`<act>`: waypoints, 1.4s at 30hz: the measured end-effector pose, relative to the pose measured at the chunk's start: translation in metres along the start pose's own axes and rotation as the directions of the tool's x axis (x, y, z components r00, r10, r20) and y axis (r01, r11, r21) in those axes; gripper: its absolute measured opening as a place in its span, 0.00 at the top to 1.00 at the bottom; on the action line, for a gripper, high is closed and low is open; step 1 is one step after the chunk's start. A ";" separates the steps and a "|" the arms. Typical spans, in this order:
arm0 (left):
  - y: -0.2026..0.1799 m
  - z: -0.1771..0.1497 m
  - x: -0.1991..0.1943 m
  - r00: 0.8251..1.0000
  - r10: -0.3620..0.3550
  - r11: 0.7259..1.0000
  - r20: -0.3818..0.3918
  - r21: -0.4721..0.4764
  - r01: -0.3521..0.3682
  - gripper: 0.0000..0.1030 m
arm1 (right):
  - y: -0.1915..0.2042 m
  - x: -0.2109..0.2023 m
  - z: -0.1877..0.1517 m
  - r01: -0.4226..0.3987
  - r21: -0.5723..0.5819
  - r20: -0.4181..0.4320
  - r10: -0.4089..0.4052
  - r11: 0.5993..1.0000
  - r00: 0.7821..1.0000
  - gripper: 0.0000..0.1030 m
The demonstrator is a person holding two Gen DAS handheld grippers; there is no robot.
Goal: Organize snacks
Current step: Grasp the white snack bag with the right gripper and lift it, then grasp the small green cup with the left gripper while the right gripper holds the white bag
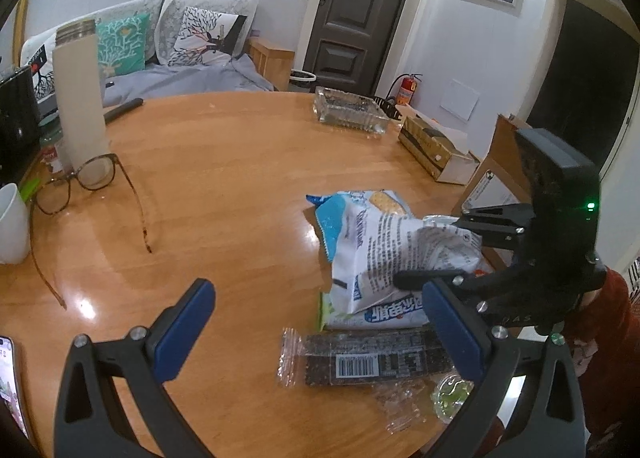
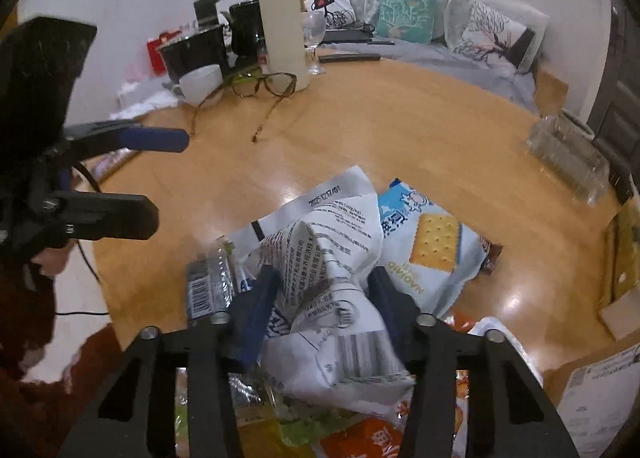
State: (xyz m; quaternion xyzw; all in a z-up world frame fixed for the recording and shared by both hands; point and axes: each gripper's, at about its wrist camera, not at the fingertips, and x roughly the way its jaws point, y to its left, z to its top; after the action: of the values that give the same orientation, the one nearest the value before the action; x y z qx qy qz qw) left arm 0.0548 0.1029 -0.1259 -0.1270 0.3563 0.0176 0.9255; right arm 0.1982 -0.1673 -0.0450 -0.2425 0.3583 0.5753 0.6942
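Observation:
A white and blue cracker bag lies crumpled on the wooden table. My right gripper is shut on this bag, pinching its crumpled white back; it also shows in the left wrist view. A dark bar in clear wrap with a barcode lies in front of the bag. My left gripper is open and empty above the table, left of the pile; it also shows in the right wrist view. Orange and green snack packs lie under my right gripper.
Glasses, a cream thermos and a white mug stand at the left. A glass ashtray, a tissue box and a cardboard box stand at the far right. A phone lies at the left edge.

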 end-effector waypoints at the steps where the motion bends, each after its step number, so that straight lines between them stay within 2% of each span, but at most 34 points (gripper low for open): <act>1: -0.001 -0.001 0.000 1.000 0.000 1.000 -0.003 0.003 0.000 0.01 | 0.003 -0.002 -0.001 0.005 -0.006 0.008 -0.005 1.000 1.000 0.71; 4: 0.000 -0.006 0.000 1.000 -0.010 1.000 -0.009 0.003 0.010 0.01 | 0.011 -0.010 -0.004 0.030 0.028 0.038 -0.031 0.999 0.999 0.79; 8: 0.001 -0.015 0.000 0.998 -0.061 0.998 -0.034 0.007 0.061 0.01 | 0.010 -0.025 -0.004 0.068 0.091 0.104 -0.077 0.994 0.992 0.81; 11: -0.001 -0.021 0.006 0.996 -0.069 0.997 -0.061 0.015 0.070 0.01 | 0.005 -0.052 -0.002 0.109 0.167 0.175 -0.139 0.980 0.975 0.82; 15: -0.001 -0.027 0.014 0.994 -0.076 0.997 -0.081 0.021 0.078 0.01 | 0.003 -0.071 -0.005 0.129 0.215 0.173 -0.167 0.968 0.971 0.81; 18: 0.001 -0.034 0.022 0.992 -0.056 0.998 -0.117 0.014 0.059 0.01 | 0.013 -0.076 -0.012 0.168 0.190 0.164 -0.200 0.967 0.966 0.81; 19: 0.001 -0.038 0.023 0.990 -0.056 0.998 -0.128 0.004 0.057 0.01 | 0.015 -0.078 -0.015 0.158 0.194 0.165 -0.191 0.968 0.968 0.82; 22: -0.001 -0.046 0.020 0.985 -0.097 0.995 -0.141 -0.018 0.095 0.01 | 0.014 -0.081 -0.021 0.107 0.238 0.168 -0.149 0.965 0.974 0.82; 26: -0.009 -0.059 0.006 0.976 -0.145 0.988 -0.162 -0.075 0.134 0.03 | 0.019 -0.083 -0.028 0.141 0.223 0.171 -0.181 0.965 0.969 0.81; 29: -0.016 -0.065 -0.001 0.968 -0.188 0.979 -0.170 -0.109 0.171 0.03 | 0.018 -0.084 -0.034 0.124 0.234 0.175 -0.167 0.964 0.970 0.82; 34: -0.041 -0.076 -0.011 0.970 -0.190 0.981 -0.155 -0.074 0.180 0.03 | 0.020 -0.087 -0.042 0.131 0.243 0.187 -0.179 0.961 0.966 0.82; 36: -0.058 -0.084 -0.010 0.975 -0.170 0.985 -0.142 -0.031 0.168 0.07 | 0.018 -0.088 -0.045 0.119 0.256 0.192 -0.171 0.959 0.966 0.81; 38: -0.068 -0.090 -0.007 0.976 -0.163 0.986 -0.143 -0.001 0.165 0.20 | 0.017 -0.089 -0.047 0.114 0.264 0.193 -0.168 0.958 0.967 0.82; 42: -0.082 -0.094 0.001 0.978 -0.170 0.984 -0.119 0.034 0.175 0.24 | 0.018 -0.089 -0.049 0.130 0.256 0.187 -0.181 0.958 0.966 0.82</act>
State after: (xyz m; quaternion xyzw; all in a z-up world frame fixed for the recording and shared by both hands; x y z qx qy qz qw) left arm 0.0045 -0.0001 -0.1755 -0.1376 0.3973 -0.0780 0.9040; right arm 0.1624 -0.2559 -0.0050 -0.1222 0.3307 0.4929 0.7954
